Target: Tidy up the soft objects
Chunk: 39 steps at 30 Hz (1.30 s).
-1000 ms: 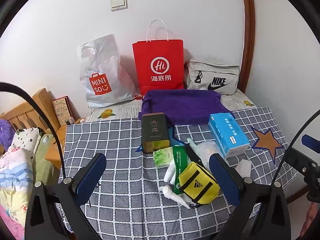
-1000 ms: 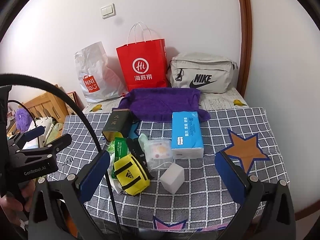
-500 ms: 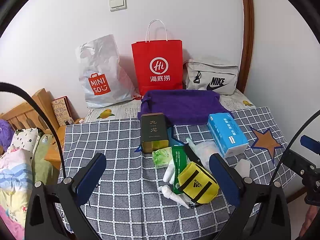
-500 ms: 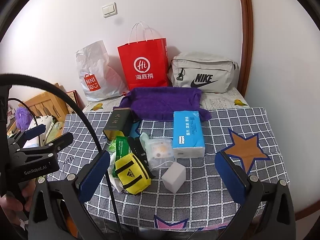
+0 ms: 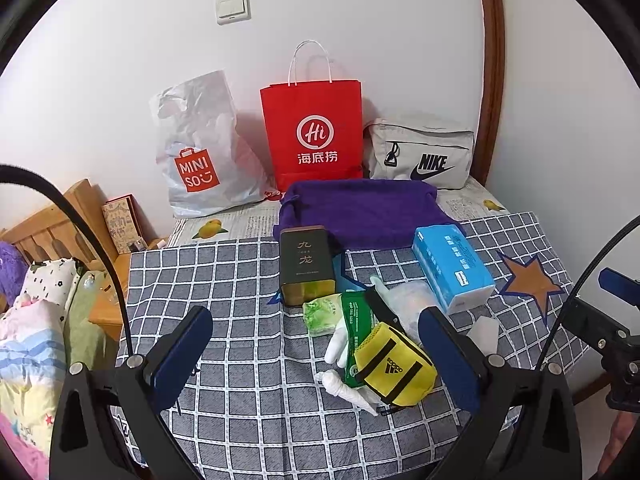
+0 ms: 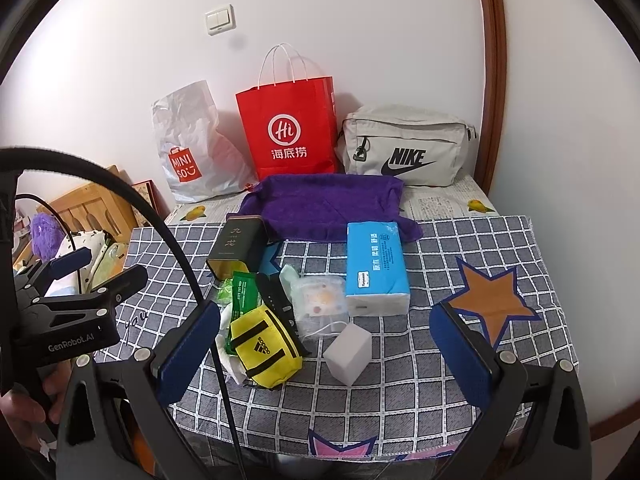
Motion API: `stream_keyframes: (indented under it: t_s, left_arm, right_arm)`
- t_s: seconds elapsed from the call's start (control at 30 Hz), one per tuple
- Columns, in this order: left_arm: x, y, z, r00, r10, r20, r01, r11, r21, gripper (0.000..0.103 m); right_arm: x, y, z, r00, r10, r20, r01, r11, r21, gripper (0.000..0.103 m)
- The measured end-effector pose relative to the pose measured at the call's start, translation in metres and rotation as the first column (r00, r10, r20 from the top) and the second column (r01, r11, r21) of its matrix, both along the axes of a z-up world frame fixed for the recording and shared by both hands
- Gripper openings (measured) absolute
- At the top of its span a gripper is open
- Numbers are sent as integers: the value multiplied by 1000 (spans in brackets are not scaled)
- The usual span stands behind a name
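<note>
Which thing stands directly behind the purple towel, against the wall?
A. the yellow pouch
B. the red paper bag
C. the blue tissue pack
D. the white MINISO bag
B: the red paper bag stands upright at the wall, just behind the purple towel.

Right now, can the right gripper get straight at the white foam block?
Probably yes: the right gripper is open, and the white foam block sits ahead between its fingers with bare checked cloth in front.

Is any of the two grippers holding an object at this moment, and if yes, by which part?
Nothing is held. The left gripper and the right gripper are both open and empty above the table; the yellow pouch lies untouched.
</note>
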<state>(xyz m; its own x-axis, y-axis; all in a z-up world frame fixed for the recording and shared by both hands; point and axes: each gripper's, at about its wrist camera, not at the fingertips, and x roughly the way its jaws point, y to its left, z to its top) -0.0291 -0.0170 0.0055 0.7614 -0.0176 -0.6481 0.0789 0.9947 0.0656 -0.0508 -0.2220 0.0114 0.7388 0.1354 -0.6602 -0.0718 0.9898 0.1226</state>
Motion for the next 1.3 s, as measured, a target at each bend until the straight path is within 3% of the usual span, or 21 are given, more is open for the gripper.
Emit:
stream_keyframes:
  t_s: [0.77, 1.3]
  left_arm:
    - [7, 0, -5, 1000, 1, -26, -1, 1000, 1, 103]
    - [23, 20, -26, 996, 46, -75, -48, 999, -23, 103]
  right_arm:
    - [7, -1, -9, 1000, 17, -7, -17, 1000, 2, 103]
    - [40, -4, -107, 987, 39, -154, -43, 999, -22, 103]
